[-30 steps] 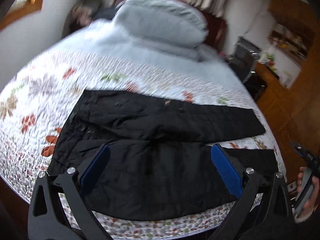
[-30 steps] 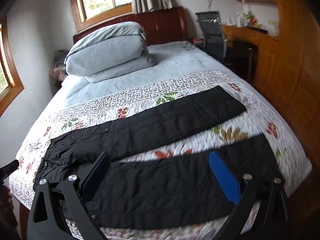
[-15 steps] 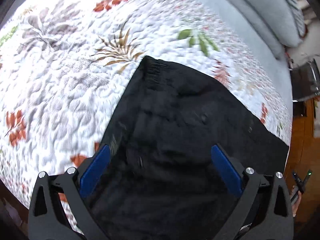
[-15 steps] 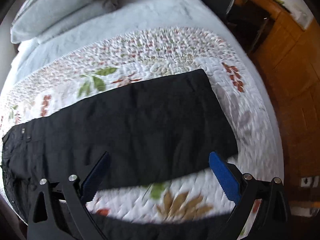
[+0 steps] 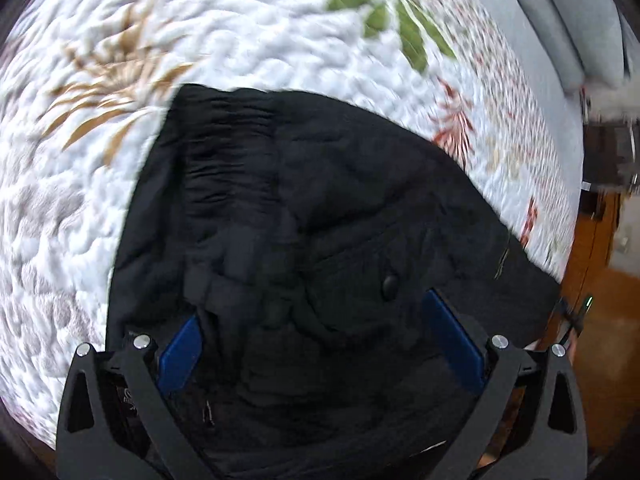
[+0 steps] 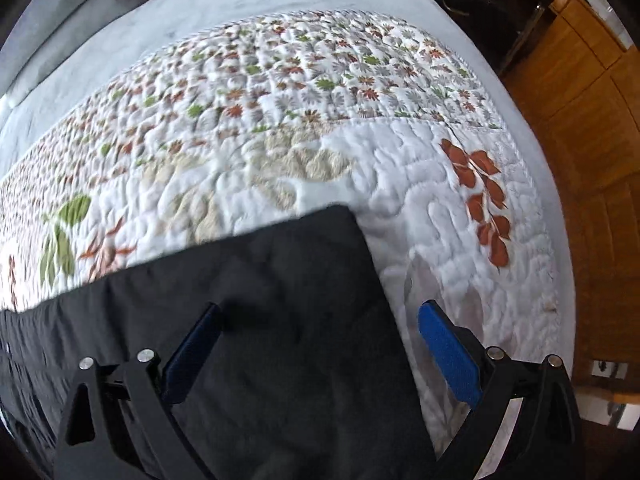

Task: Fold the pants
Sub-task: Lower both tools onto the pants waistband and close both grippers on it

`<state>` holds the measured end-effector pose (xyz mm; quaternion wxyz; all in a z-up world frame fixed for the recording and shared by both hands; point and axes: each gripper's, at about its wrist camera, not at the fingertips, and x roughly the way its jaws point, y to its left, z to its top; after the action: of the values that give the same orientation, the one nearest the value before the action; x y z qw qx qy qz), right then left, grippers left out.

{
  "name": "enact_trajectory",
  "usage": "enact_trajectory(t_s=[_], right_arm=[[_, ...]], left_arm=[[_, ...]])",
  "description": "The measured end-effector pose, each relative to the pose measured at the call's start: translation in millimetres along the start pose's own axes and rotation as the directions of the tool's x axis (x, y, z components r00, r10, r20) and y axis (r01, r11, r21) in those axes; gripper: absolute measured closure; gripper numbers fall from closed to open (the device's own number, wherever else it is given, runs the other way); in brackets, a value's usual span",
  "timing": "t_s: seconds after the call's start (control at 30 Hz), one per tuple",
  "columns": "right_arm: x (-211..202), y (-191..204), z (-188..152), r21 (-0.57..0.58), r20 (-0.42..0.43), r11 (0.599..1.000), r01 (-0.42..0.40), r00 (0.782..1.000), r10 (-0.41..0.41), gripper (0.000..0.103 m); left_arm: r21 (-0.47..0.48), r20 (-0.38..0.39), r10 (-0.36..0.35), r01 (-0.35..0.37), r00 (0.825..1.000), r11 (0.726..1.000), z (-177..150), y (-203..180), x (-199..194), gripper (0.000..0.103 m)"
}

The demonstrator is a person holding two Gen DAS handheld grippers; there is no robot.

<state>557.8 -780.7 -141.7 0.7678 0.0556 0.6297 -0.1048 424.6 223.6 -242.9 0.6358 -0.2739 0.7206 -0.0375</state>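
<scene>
Black pants (image 5: 320, 208) lie flat on a floral quilt (image 5: 240, 28). In the left wrist view their waist end with a pocket button (image 5: 389, 285) fills the frame, and my left gripper (image 5: 312, 332) hovers open just over it, blue pads on either side of crumpled fabric. In the right wrist view the far leg's hem (image 6: 352, 240) lies on the quilt (image 6: 280, 128). My right gripper (image 6: 320, 344) is open, its left pad over the black cloth and its right pad over the quilt beyond the hem edge.
The quilt's right edge drops to a wooden floor (image 6: 592, 184). Grey bedding (image 5: 560, 20) lies at the head of the bed. A dark chair base (image 6: 492, 4) stands beside wooden cabinets (image 6: 588, 40). A hand with the other gripper (image 5: 572, 320) shows at the right edge.
Both grippers have dropped much closer to the bed. The left now sits low over the waist; the right has closed in on the far leg's hem. Both stay open.
</scene>
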Motion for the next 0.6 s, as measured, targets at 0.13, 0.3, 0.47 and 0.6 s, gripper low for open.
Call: enact_trajectory(t_s=[0.13,0.3,0.47,0.6], right_arm=[[10,3,12,-0.023,-0.012,1.0,0.003,1.0,-0.003,0.003],[17,19,16,-0.083,-0.023,0.996,0.034,0.999,-0.036,0.004],[16,35,10,-0.112,0.004,0.992,0.054,0.999,-0.054,0.017],[8,39,5,-0.103,0.007,0.994,0.021,1.0,-0.021,0.063]], left_arm=[[0.056,-0.034,0.023,-0.021,0.999,0.998,2,-13,3,0.003],[0.047,-0.051,0.008,-0.005,0.999,0.999,7,-16,3,0.003],[0.038,-0.043,0.04,-0.038,0.998,0.999,10,-21,10,0.006],[0.076,-0.043,0.109,-0.105,0.993,0.992,12,-25,13,0.038]])
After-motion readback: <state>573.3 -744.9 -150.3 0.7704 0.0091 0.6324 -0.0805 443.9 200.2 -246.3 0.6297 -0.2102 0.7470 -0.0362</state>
